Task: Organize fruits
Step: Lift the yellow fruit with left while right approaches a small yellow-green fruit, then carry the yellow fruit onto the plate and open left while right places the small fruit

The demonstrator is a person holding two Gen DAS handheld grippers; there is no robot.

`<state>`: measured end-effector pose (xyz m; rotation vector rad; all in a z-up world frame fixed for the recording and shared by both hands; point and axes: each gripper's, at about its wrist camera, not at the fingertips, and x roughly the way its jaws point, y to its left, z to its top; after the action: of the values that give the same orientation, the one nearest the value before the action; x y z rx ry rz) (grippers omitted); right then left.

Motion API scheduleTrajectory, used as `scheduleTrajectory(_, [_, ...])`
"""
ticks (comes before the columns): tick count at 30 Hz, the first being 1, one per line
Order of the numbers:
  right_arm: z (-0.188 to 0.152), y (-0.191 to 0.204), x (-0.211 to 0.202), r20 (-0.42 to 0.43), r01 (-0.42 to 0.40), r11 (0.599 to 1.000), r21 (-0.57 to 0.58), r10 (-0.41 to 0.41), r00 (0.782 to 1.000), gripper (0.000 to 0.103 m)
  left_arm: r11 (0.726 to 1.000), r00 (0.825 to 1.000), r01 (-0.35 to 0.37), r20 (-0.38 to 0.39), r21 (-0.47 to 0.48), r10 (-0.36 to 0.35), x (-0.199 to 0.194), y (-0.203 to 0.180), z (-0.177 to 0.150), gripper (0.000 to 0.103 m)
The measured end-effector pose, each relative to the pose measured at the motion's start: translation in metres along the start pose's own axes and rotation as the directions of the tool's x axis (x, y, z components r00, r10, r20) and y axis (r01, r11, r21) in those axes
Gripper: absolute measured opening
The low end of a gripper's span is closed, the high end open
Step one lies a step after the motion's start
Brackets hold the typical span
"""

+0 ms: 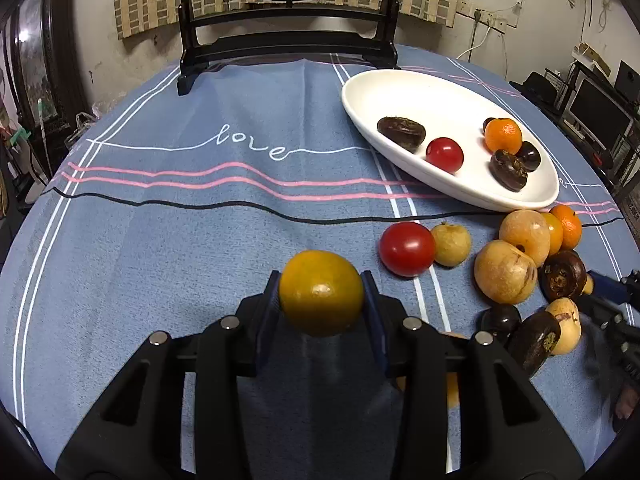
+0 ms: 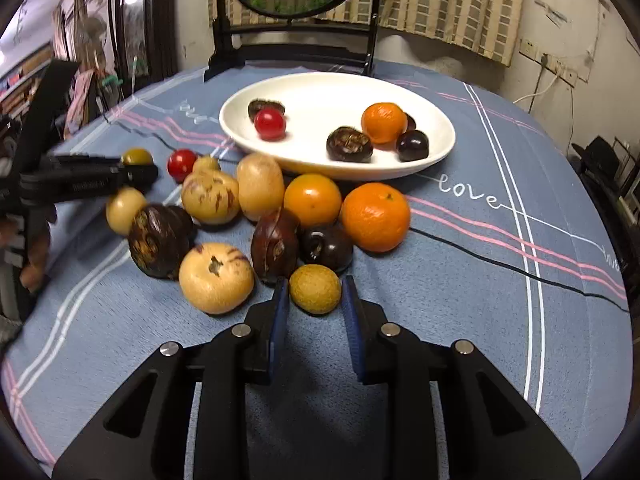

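**Fruit sorting — both hand-held grippers loaded**

The left hand-held gripper [image 1: 321,298] is seen clenched on a yellow-orange fruit [image 1: 321,293], which is pinched between both blue pads and held above the blue striped cloth of the tabletop [image 1: 160,240].

The right hand-held gripper [image 2: 315,300] is closed around a small speckled yellow fruit [image 2: 315,289] at the near edge of the loose pile; the pads are pressed to its two sides. Whether it is lifted clear of the cloth cannot be told.

A white oval dish [image 2: 400,88] is set beyond the pile. In it are noted a red tomato [image 2: 269,123], a mandarin [image 2: 383,122] and several dark brown fruits.

Still on the cloth beside the dish — a larger mandarin [image 2: 375,216], tan round fruits, dark fruits and a second red tomato [image 2: 181,164].
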<state>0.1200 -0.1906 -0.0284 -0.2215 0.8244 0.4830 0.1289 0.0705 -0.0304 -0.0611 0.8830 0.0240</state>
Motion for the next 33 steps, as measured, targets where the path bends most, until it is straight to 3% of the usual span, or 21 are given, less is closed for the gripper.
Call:
scheduleTrajectory(8, [0.005, -0.015, -0.017, 0.062, -0.017, 0.997, 0.079, 0.012, 0.998, 0.027, 1.000, 0.996, -0.024, 0.083, 0.000, 0.024, -0.021, -0.003, 0.003, 0.039])
scheduleTrajectory(12, [0.013, -0.031, -0.027, 0.095, -0.057, 0.988, 0.143, 0.044, 0.995, 0.027, 1.000, 0.994, 0.006, 0.112, 0.001, -0.006, -0.032, -0.013, 0.021, 0.039])
scheduleTrajectory(20, [0.079, -0.063, -0.040, 0.157, -0.127, 0.965, 0.231, 0.092, 0.983, 0.027, 0.998, 0.987, 0.047, 0.154, 0.030, -0.052, -0.029, -0.049, 0.081, 0.039])
scheduleTrajectory(26, [0.123, -0.073, -0.019, 0.185, -0.181, 0.947, 0.266, 0.134, 0.974, 0.027, 0.998, 0.989, 0.055, 0.133, 0.017, -0.057, 0.005, -0.061, 0.115, 0.039])
scheduleTrajectory(33, [0.158, -0.069, 0.046, 0.110, -0.185, 0.945, 0.269, 0.161, 0.981, 0.027, 0.999, 0.995, 0.026, 0.098, -0.022, -0.023, 0.052, -0.050, 0.147, 0.039])
